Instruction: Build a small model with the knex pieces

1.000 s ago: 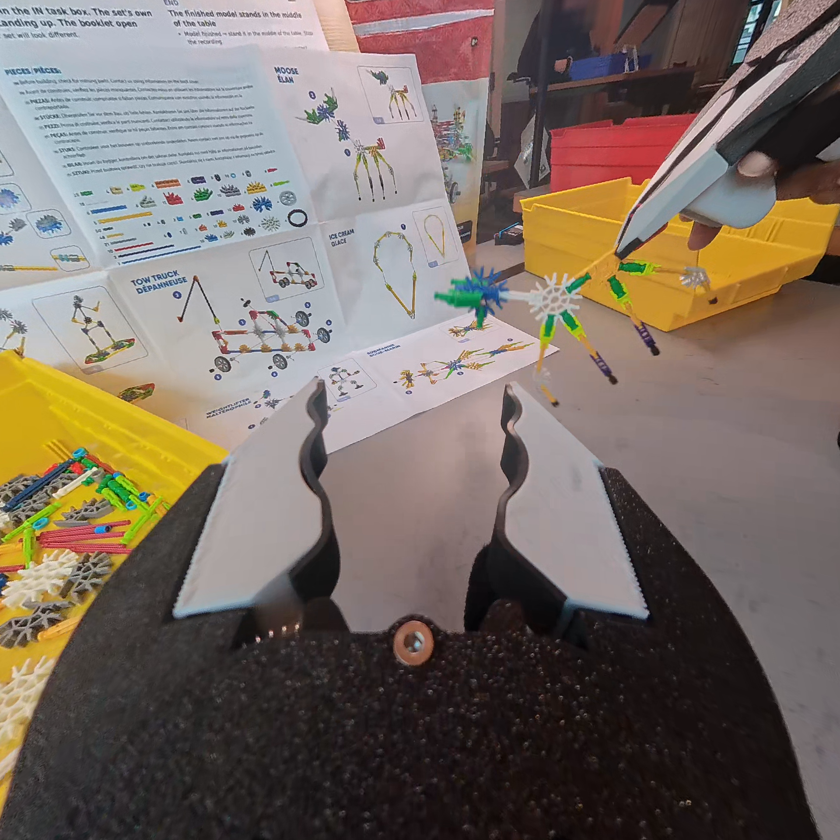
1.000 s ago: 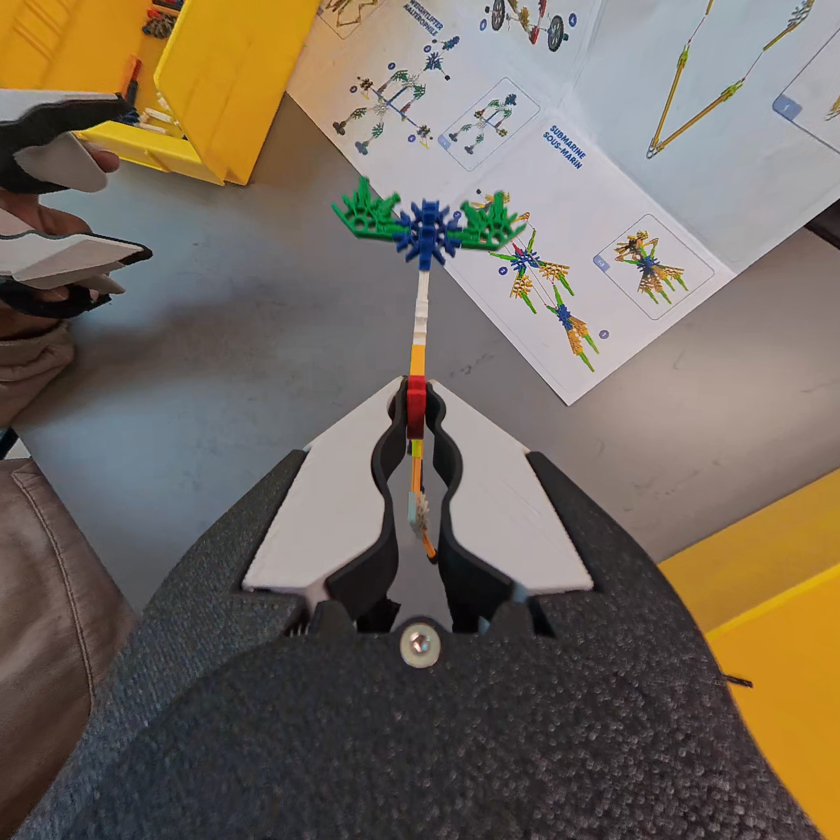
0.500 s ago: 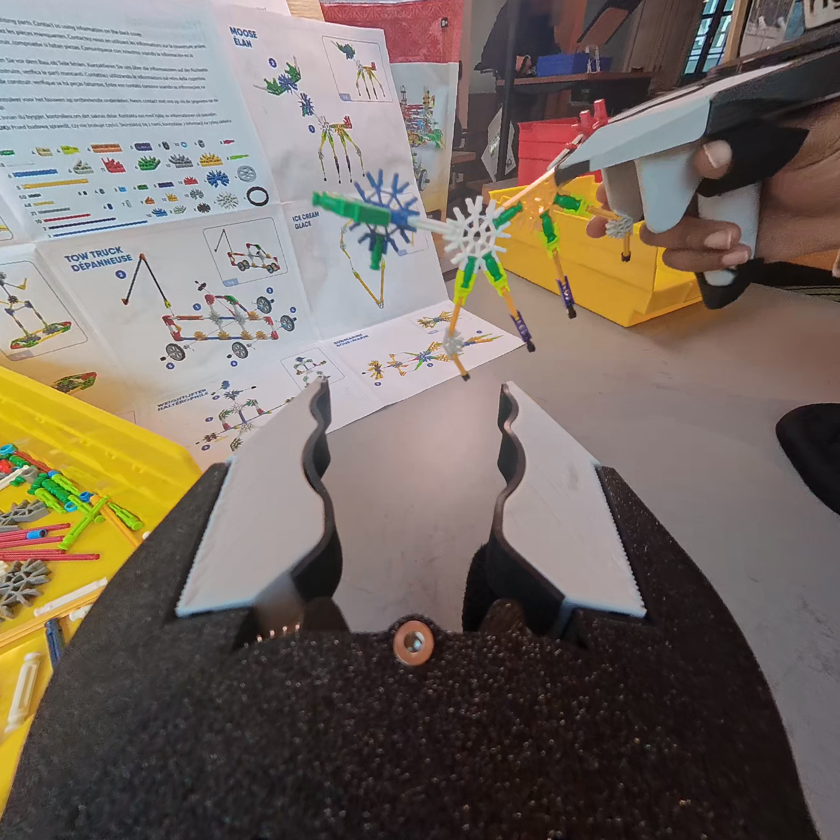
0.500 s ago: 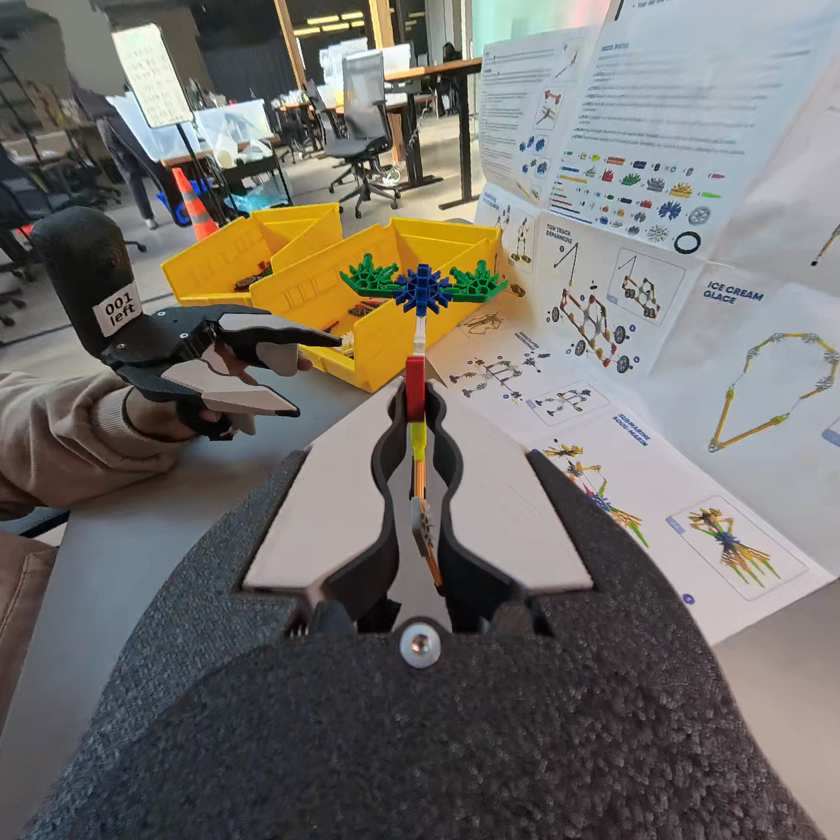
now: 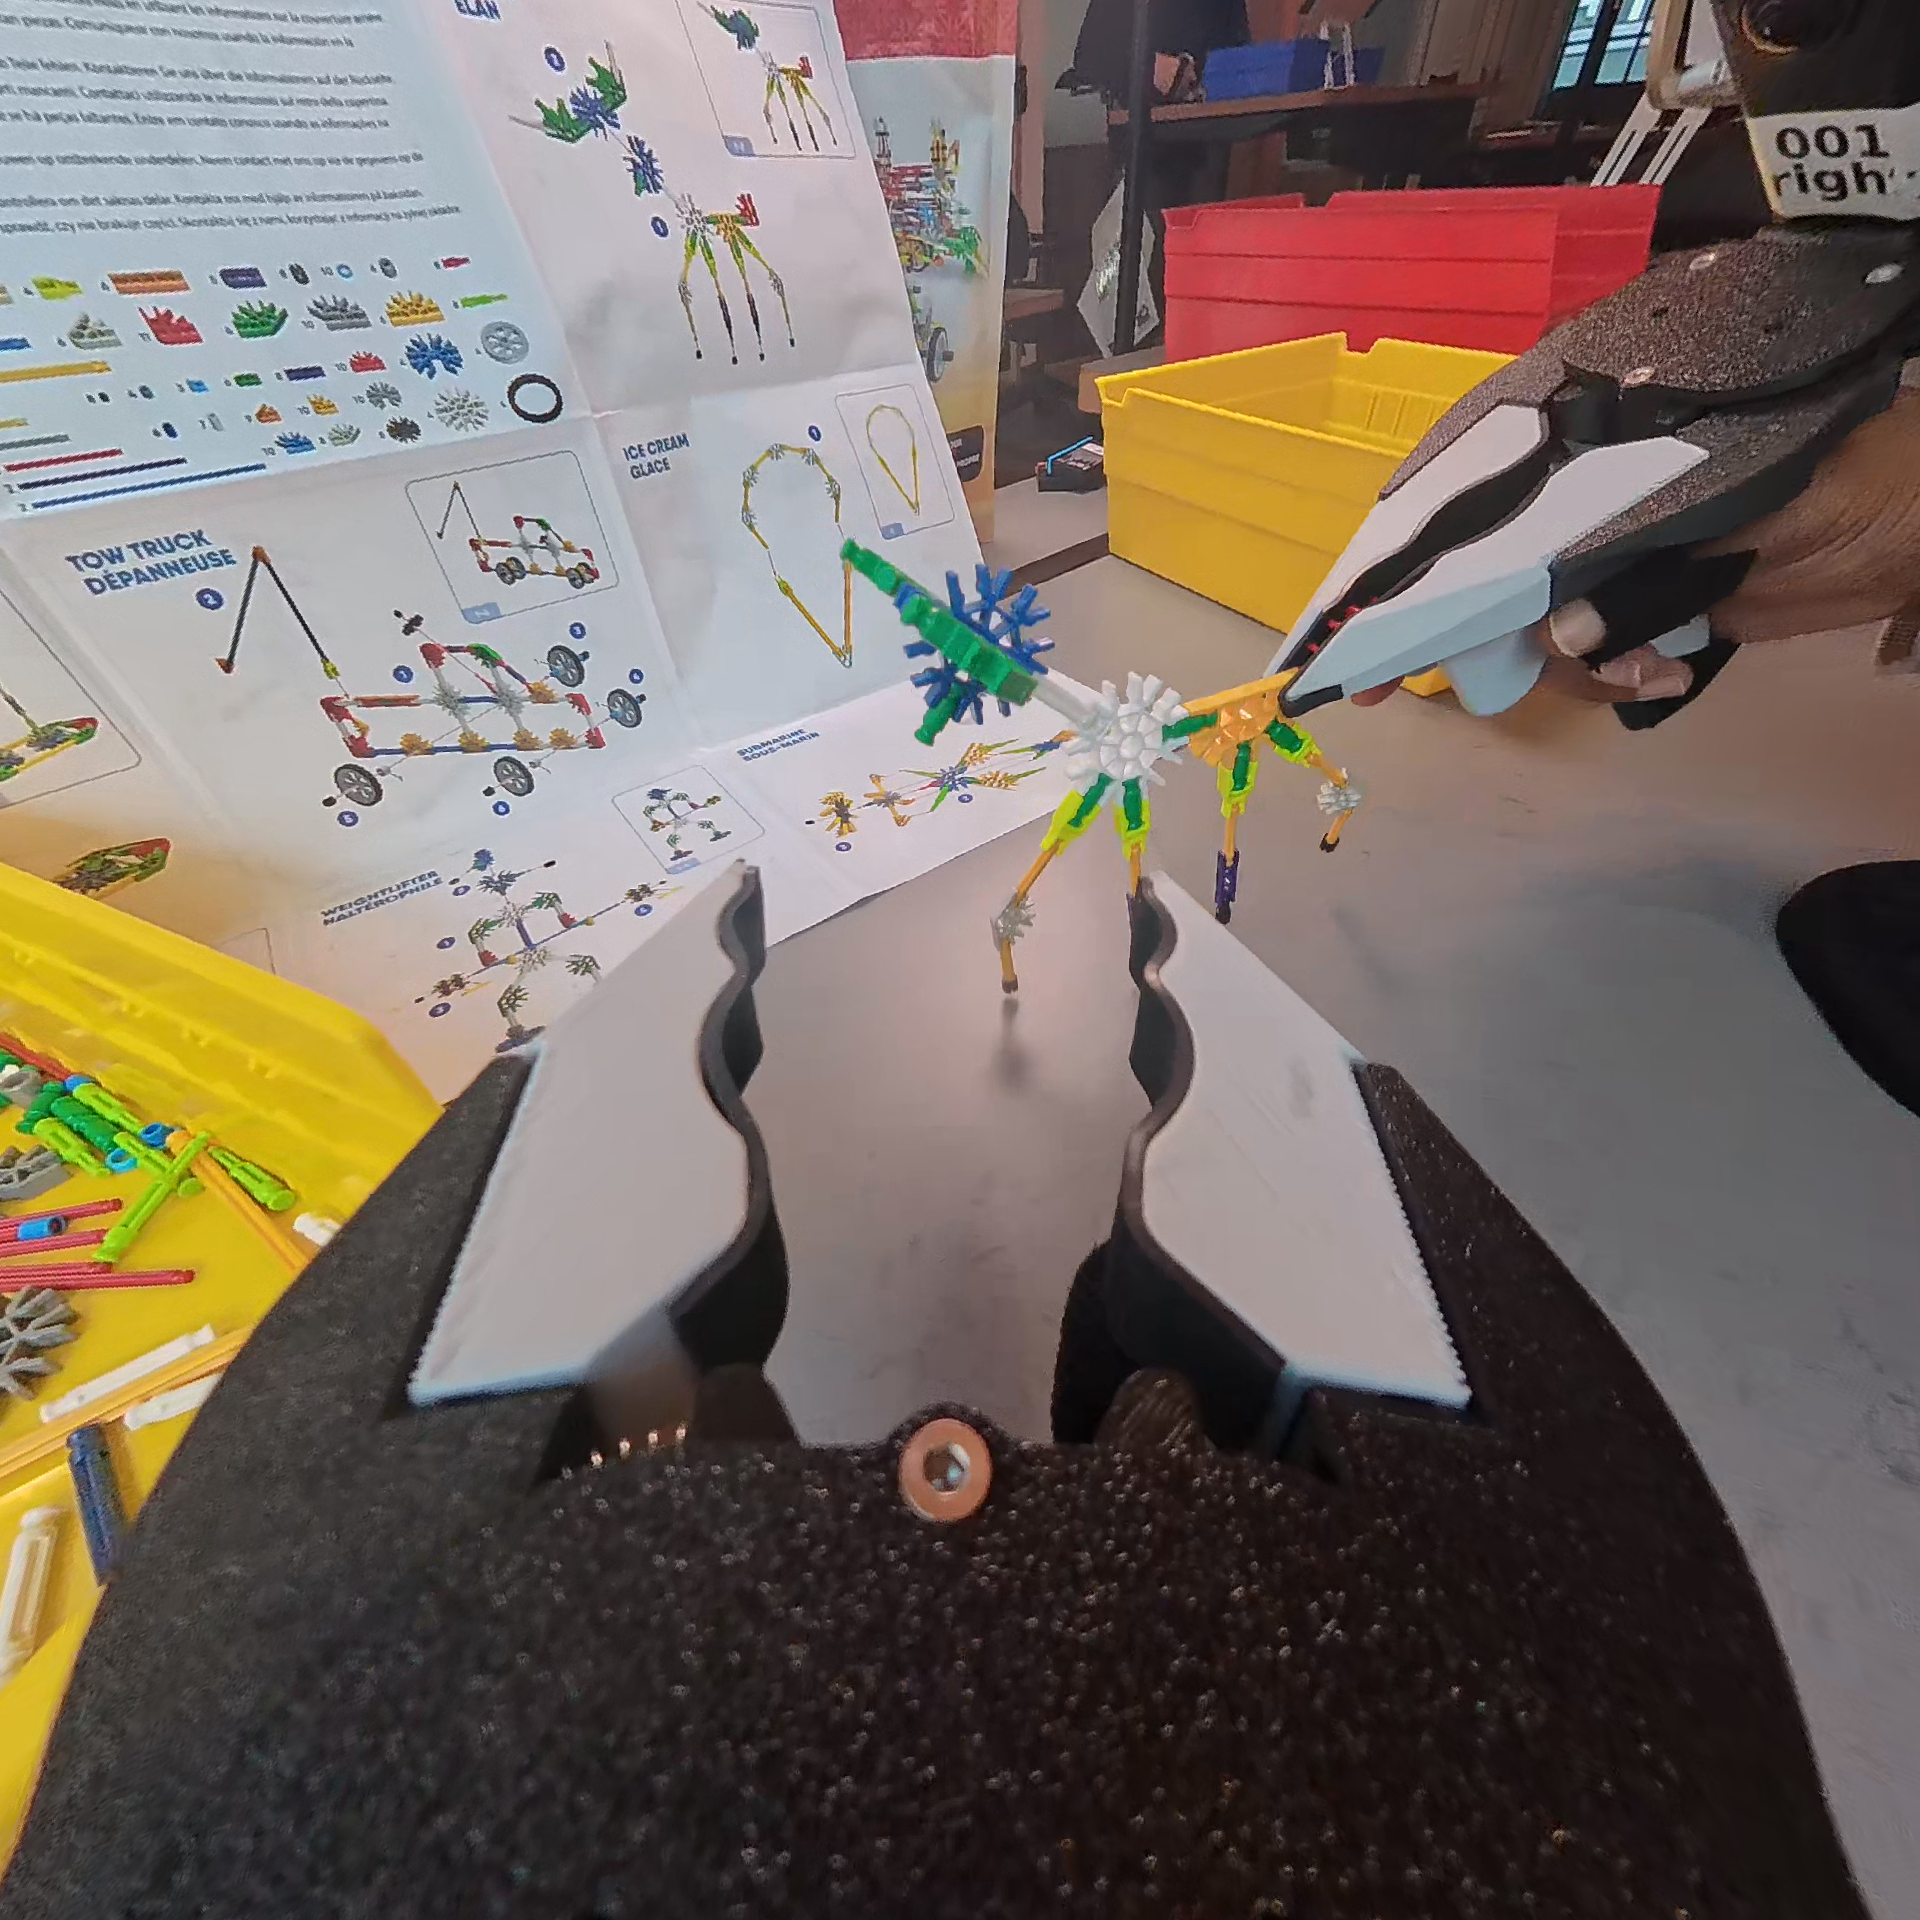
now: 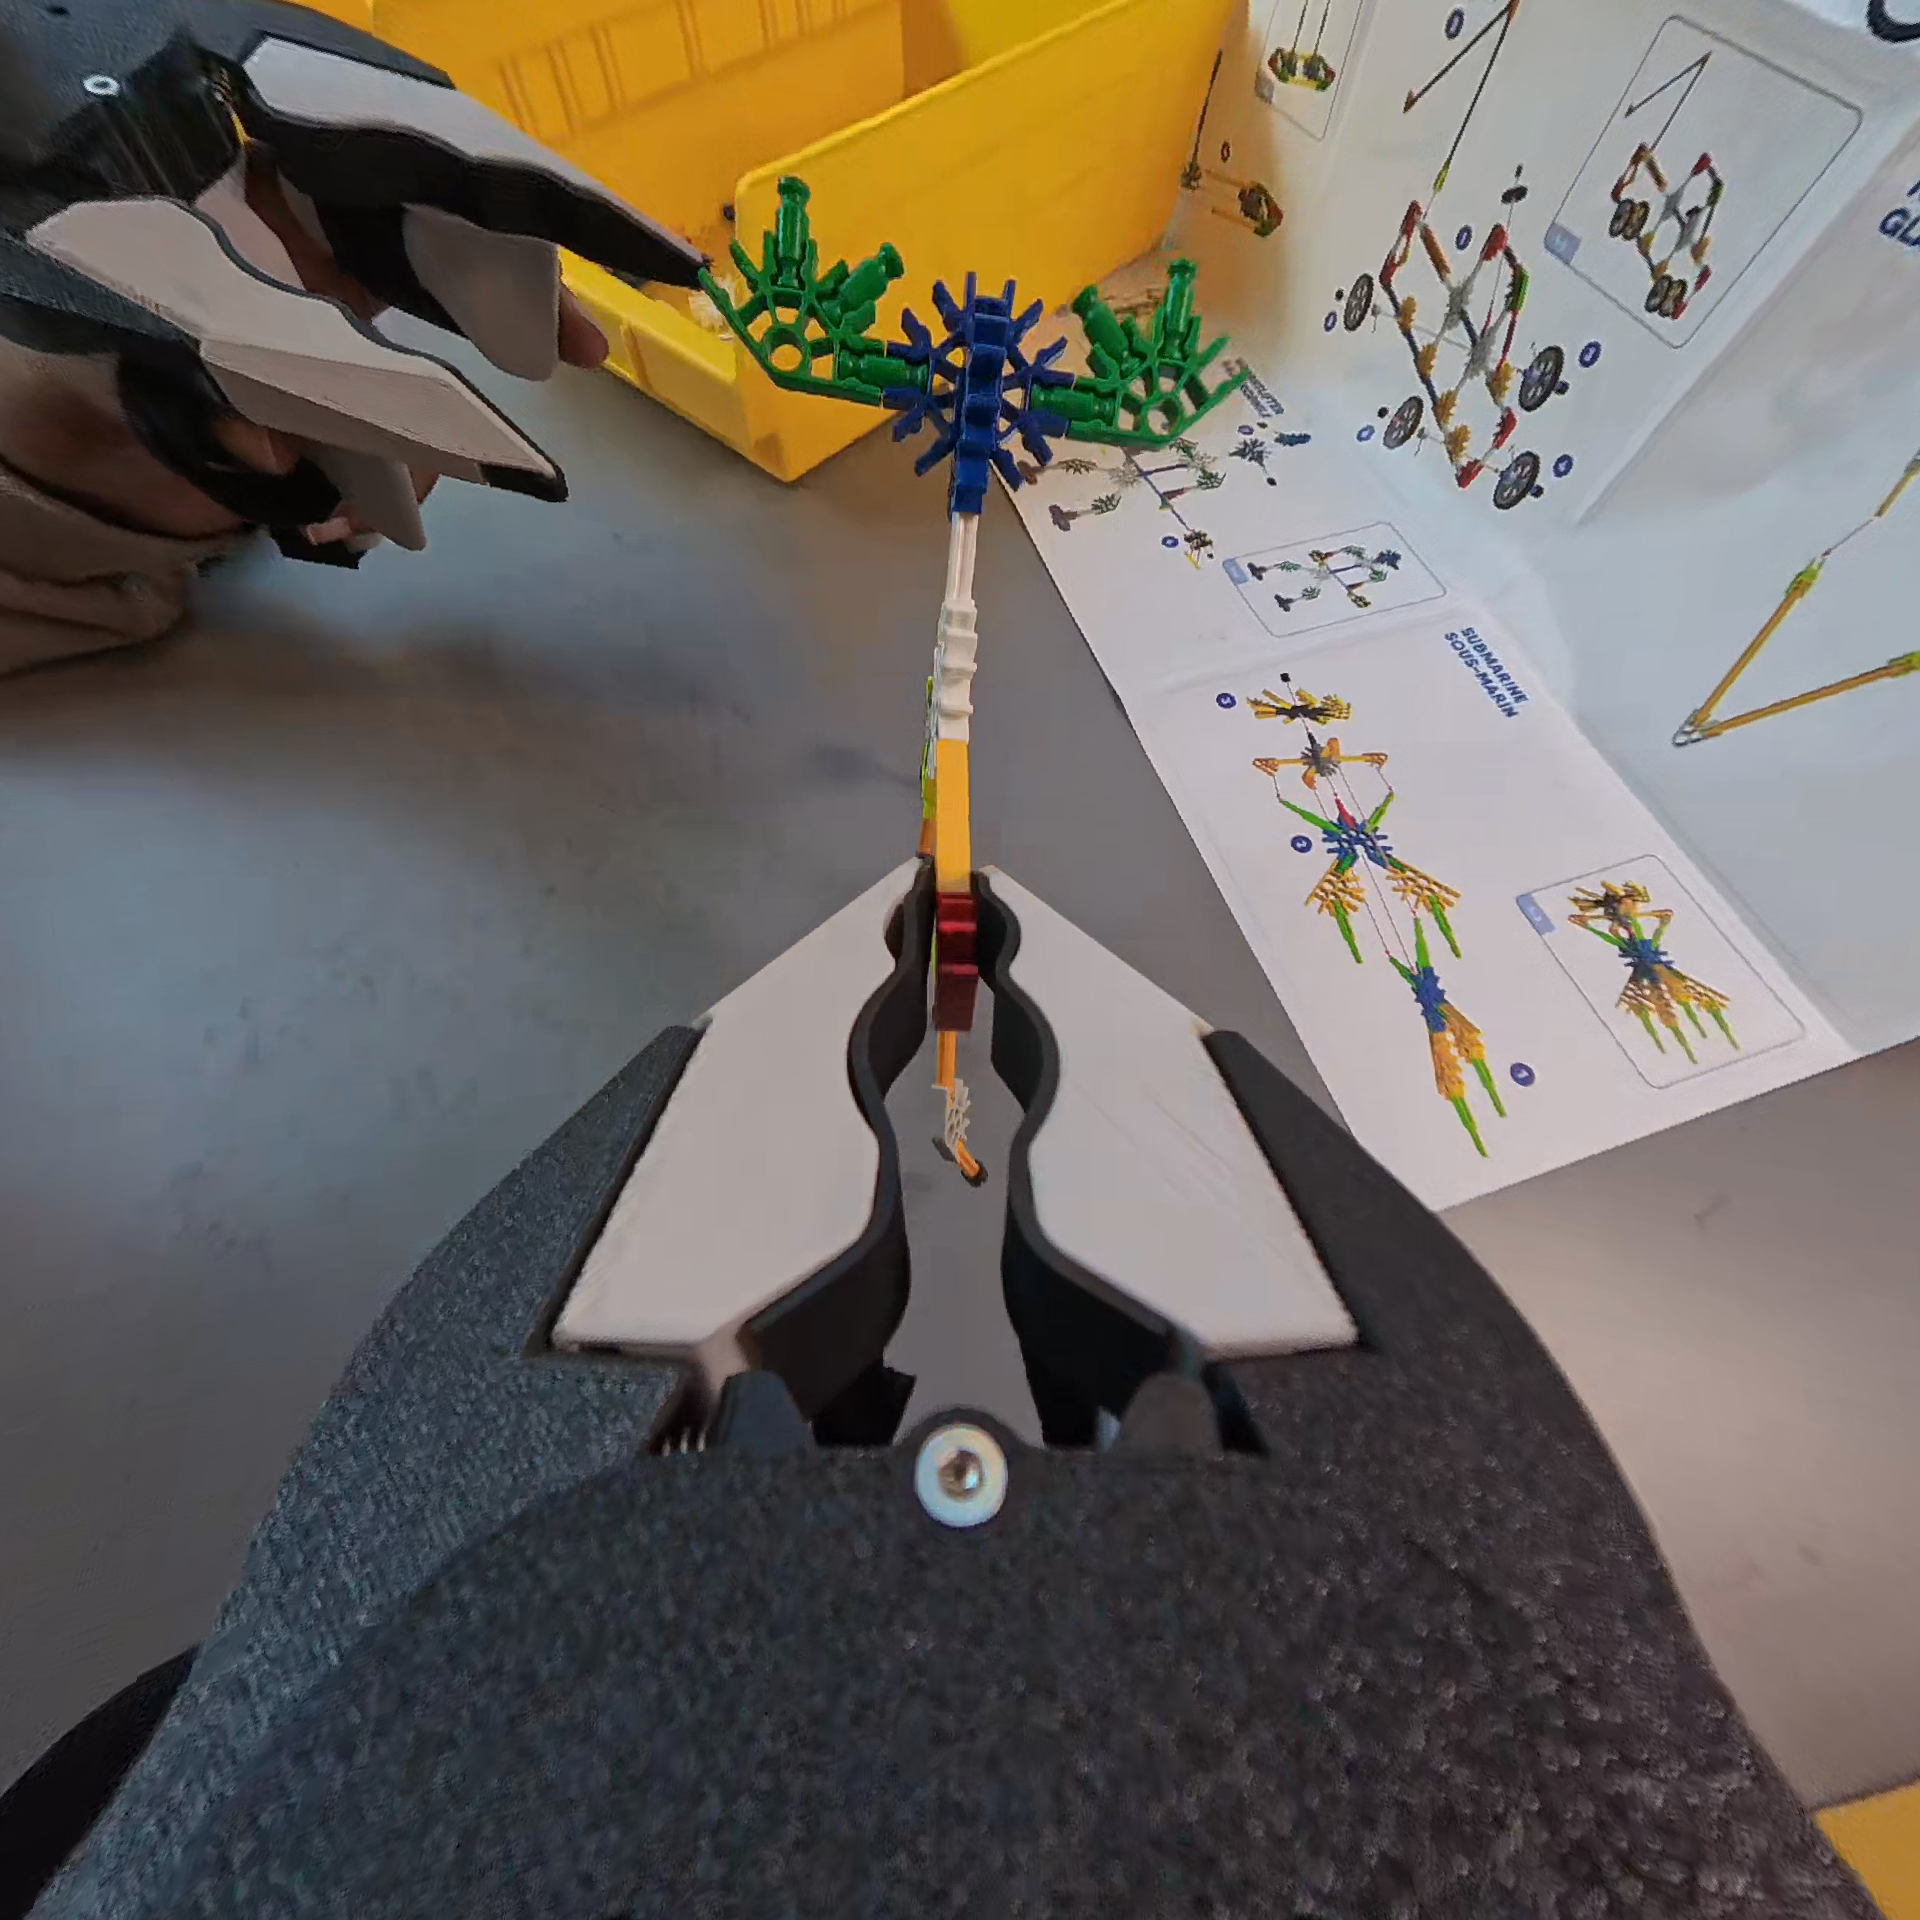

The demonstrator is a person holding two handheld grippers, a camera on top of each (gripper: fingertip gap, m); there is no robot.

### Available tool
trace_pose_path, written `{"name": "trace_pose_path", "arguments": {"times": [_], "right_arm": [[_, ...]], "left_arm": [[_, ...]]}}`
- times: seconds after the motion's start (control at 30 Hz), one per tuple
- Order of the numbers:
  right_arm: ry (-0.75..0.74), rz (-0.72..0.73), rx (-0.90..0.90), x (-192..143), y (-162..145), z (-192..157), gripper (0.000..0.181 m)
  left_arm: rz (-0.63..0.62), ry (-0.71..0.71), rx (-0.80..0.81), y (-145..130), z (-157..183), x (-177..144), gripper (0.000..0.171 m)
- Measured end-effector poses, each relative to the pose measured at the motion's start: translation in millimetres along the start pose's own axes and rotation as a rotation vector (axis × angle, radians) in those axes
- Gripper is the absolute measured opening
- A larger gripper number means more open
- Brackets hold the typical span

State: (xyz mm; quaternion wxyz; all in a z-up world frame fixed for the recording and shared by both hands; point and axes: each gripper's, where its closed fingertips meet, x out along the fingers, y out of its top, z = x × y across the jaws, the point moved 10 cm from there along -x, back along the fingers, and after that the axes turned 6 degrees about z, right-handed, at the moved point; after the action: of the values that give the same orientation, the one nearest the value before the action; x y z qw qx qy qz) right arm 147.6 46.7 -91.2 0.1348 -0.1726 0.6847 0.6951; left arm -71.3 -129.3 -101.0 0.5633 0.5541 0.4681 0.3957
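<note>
Right tool carries a rod-and-connector toy animal above the grey counter; left tool is released.

The right tool (image 6: pixel 951 883) is clenched on the red connector (image 6: pixel 956 940) at the rear of the toy animal model (image 5: pixel 1127 743), holding it in the air above the counter (image 5: pixel 1558 1039), its legs hanging down and its blue snowflake connector (image 6: pixel 977 384) with green antler pieces (image 6: pixel 821 312) pointing away. The left tool (image 5: pixel 940 894) stands wide apart, holding nothing, just short of the model's legs. A yellow parts bin (image 5: pixel 156 1039) sits at the counter's left edge beside an unfolded instruction sheet (image 5: pixel 416 520); another yellow bin (image 5: pixel 1247 457) stands toward the far right.
</note>
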Motion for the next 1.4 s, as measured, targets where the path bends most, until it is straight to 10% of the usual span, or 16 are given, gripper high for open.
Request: {"name": "trace_pose_path", "arguments": {"times": [0.5, 0.73, 0.93, 1.4], "right_arm": [[0.027, -0.422, -0.124, 17.2, 6.9, -3.3, 0.0], [-0.062, -0.435, 0.192, 21.3, -21.3, 15.6, 0.045], [0.065, -0.347, 0.358, 29.9, -38.6, 15.9, 0.022], [-0.174, -0.332, -0.024, -54.6, 76.7, 43.1, 0.004]], "left_arm": [[-0.012, -0.024, 0.015, -0.9, 3.1, 0.8, 0.066], [-0.02, -0.038, 0.003, -0.5, 1.8, 0.7, 0.065], [-0.027, -0.05, 0.013, -1.3, 3.3, 1.1, 0.063], [0.021, -0.009, 0.011, 4.4, 2.4, -2.4, 0.068]]}}
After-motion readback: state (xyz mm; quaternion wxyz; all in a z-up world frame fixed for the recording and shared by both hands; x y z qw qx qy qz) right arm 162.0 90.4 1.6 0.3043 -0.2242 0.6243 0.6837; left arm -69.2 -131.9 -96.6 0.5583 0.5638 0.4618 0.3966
